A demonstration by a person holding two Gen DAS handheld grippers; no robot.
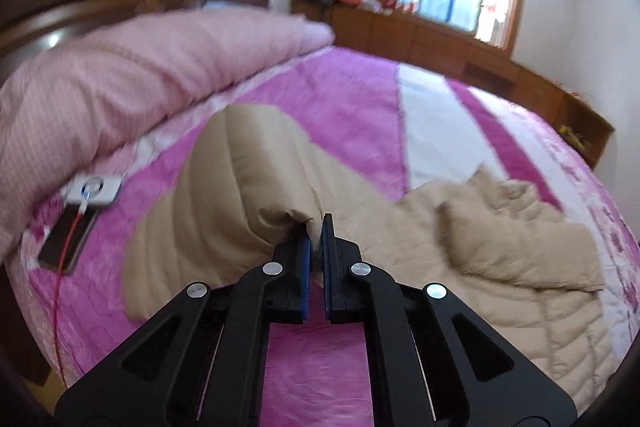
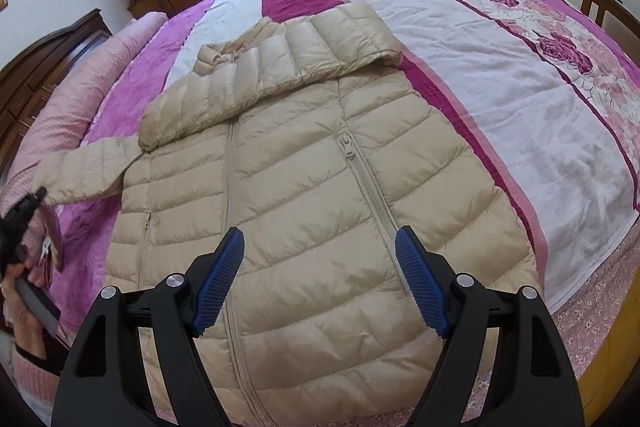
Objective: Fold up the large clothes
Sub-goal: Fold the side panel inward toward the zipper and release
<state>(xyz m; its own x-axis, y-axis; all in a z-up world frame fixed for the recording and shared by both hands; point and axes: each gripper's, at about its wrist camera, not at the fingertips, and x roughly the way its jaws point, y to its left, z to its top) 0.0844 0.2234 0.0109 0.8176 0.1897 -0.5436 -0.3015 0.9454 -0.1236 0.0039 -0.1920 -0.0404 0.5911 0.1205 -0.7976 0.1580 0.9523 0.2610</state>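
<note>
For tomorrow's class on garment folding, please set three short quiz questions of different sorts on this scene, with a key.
1. True or false: the left gripper is shut on a sleeve of the beige puffer jacket.
2. What lies between the pads of the right gripper? A) nothing B) the collar C) a phone
3. Fill in: one sleeve already lies folded across the jacket's ____.

Key: 1 true; 2 A; 3 chest.
</note>
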